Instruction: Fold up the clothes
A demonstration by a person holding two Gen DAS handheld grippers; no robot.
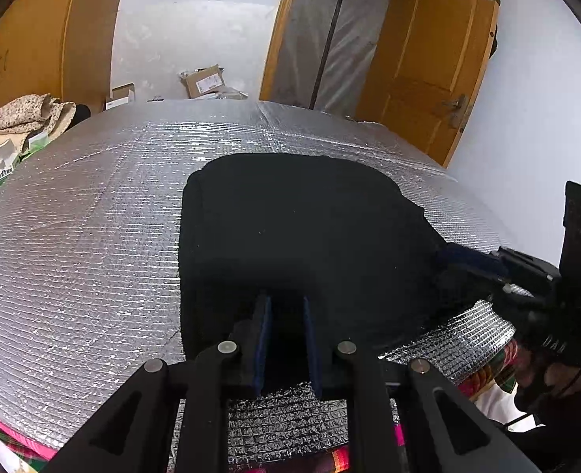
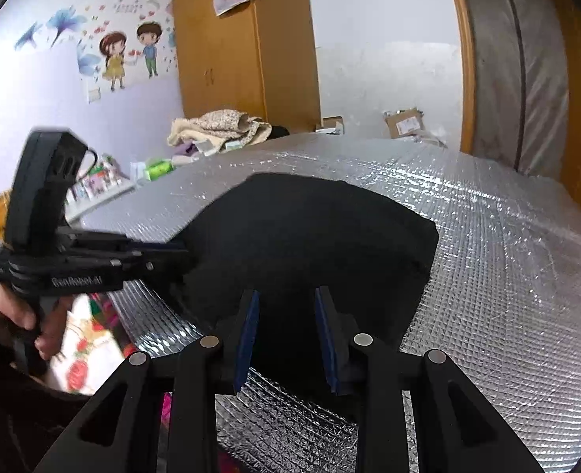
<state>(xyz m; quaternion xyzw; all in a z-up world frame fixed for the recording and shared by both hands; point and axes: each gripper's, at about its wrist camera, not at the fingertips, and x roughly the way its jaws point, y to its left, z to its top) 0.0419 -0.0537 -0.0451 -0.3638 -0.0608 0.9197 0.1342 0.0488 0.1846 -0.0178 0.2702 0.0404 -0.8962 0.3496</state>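
Black cloth, a folded garment [image 1: 302, 232], lies flat on the silver foil mat [image 1: 85, 236], close to the mat's near edge and a bit toward its right side. It already looks like a tidy block with rounded far corners, so most of the folding seems done. A last fold or a bit of smoothing may be left.

The left gripper [image 1: 286, 335] sits at the near edge of the garment. Its jaws stand a little apart, with black cloth between them. I cannot tell if they squeeze it.

The right gripper [image 2: 286, 339] is at the near edge too. Its jaws are apart, with a clear gap, and black cloth lies in that gap. They look let go.

A hand [image 2: 10, 311] holds the left gripper's handle.

At the far left corner of the mat there is a heap of beige clothes [image 2: 219, 128] and some small boxes [image 2: 158, 167]. Cardboard boxes [image 1: 205, 81] sit on the floor beyond the far edge. None of it is near the garment, so nothing blocks the way.
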